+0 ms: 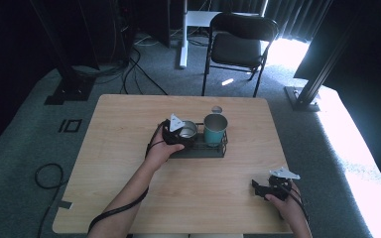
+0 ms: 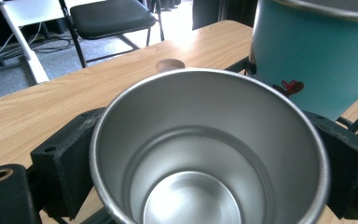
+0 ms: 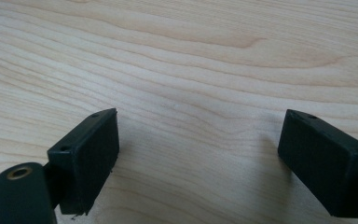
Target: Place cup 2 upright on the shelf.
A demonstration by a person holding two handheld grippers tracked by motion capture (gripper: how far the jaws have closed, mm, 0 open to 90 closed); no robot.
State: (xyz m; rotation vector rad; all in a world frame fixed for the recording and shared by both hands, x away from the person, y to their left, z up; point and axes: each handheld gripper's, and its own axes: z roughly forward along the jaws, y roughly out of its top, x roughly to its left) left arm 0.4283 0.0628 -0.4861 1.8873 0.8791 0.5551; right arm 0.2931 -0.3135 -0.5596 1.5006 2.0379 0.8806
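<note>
Steel, plain and silver, the open-topped cup (image 1: 187, 130) sits clamped between the left gripper (image 1: 178, 133) jaws over the black wire rack (image 1: 213, 148), beside the teal metal tumbler (image 1: 215, 129) standing there. Judging by this, one cup is placed and the second nearly so; the right gripper (image 1: 264, 189) rests wide and empty near the light wooden table's (image 1: 129, 124) edge.

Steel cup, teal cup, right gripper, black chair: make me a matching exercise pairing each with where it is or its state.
1. steel cup
2. teal cup
3. right gripper
4. black chair

a. open over bare wood
b. on the floor beyond the table
c. clamped between the left gripper's jaws
d. standing on the black rack, ungripped

Pairs: 1-c, 2-d, 3-a, 4-b
</note>
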